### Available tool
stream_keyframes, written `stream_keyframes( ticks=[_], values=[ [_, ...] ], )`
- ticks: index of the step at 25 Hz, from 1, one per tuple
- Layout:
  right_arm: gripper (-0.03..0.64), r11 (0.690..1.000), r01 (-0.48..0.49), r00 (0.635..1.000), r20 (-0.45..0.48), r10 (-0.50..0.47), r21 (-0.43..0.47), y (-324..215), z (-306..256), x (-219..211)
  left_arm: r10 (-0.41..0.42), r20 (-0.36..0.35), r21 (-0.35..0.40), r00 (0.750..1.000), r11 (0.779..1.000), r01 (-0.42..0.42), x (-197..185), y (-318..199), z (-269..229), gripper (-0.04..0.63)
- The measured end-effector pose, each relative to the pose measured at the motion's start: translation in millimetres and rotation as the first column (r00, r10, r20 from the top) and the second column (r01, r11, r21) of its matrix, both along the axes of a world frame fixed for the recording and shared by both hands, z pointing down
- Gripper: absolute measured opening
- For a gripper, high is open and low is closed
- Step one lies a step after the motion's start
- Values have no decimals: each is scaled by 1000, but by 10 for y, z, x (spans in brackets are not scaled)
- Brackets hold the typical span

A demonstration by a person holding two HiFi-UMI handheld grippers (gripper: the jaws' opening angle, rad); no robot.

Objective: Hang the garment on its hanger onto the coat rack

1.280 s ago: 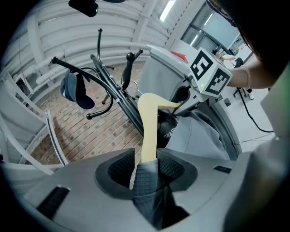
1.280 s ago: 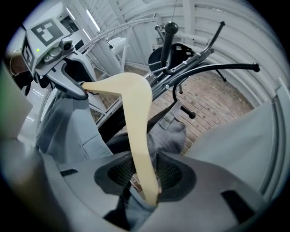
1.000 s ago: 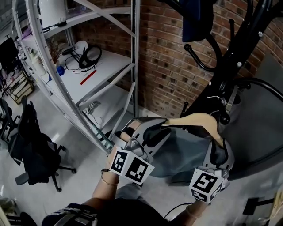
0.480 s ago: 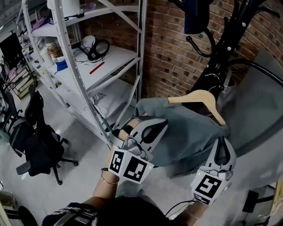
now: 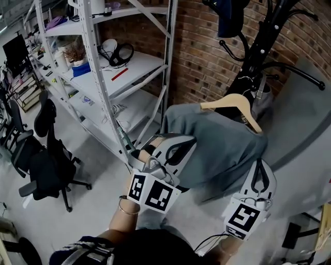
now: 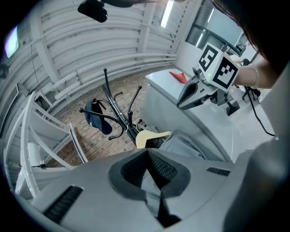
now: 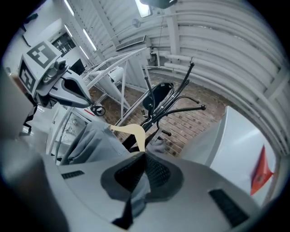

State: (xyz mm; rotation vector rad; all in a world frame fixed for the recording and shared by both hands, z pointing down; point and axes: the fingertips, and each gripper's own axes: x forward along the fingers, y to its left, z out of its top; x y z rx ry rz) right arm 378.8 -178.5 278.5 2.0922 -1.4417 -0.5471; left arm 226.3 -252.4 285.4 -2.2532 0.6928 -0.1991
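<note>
A grey-blue garment (image 5: pixel 217 145) hangs over a pale wooden hanger (image 5: pixel 232 106), held up in front of the black coat rack (image 5: pixel 258 46). My left gripper (image 5: pixel 189 142) is shut on the garment's left side. In the left gripper view the left gripper (image 6: pixel 147 152) pinches grey fabric between its pads, with the hanger (image 6: pixel 152 136) and the coat rack (image 6: pixel 118 113) beyond. My right gripper (image 5: pixel 258 163) is shut on the garment's right lower edge. The right gripper (image 7: pixel 145 155) also shows fabric nipped between its pads, below the hanger (image 7: pixel 131 131) and the coat rack (image 7: pixel 167 108).
A dark blue cap (image 5: pixel 230 15) hangs on one of the rack's upper arms. White metal shelving (image 5: pixel 119 67) stands to the left before a brick wall (image 5: pixel 201 57). A black office chair (image 5: pixel 46 155) is at the far left. A grey panel (image 5: pixel 305 119) leans at the right.
Both grippers have shut on the garment's fabric. The garment and its hanger have risen and now sit higher against the rack.
</note>
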Motion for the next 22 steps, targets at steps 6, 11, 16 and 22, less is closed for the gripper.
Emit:
stream_keyframes(
  ticks=[6,11,16,22],
  values=[
    [21,1000,-9,1000,-4,9,-6,99,-16,-32,15,-53,13,998,1000,-15,-30,139,-123,3],
    [21,1000,-18,1000,1,18,-11,99,-20,-4,-2,-163,-19,987,1000,-1,-105,124,-269,3],
    [21,1000,-8,1000,18,8,-11,61,-20,-3,-34,-208,-27,977,999,29,-166,35,-344,2],
    [21,1000,-7,1000,21,7,-12,-7,-52,10,-56,-195,-47,979,998,48,-160,-84,-326,2]
  ],
)
